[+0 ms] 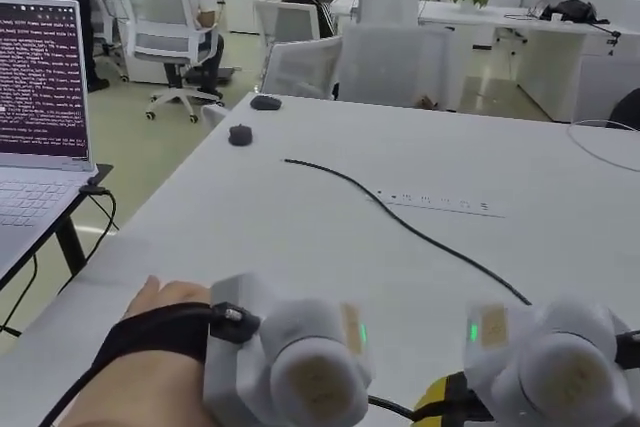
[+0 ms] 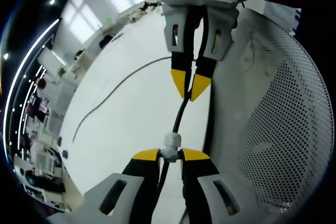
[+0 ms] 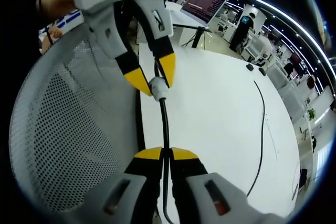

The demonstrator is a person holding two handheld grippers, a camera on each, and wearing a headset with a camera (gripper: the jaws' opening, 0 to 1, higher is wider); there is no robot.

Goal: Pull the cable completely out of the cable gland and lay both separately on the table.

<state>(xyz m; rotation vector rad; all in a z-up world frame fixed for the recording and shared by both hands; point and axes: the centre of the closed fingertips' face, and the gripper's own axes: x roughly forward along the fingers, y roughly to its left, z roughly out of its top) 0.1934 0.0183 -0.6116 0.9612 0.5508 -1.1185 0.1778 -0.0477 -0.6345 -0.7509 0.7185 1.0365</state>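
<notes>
- Bright, even office light falls from overhead; table (image 1: 300,237) shadows are faint.
- Head view: far cable (image 1: 400,219) sharp, near edge blurred.
- Gripper views: windows (image 2: 92,9) glare white; edges bend strongly.

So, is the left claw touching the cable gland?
Touching. In the left gripper view, the left claw is shut on the white cable gland, which is pinched between its two yellow tips with no gap.
</notes>
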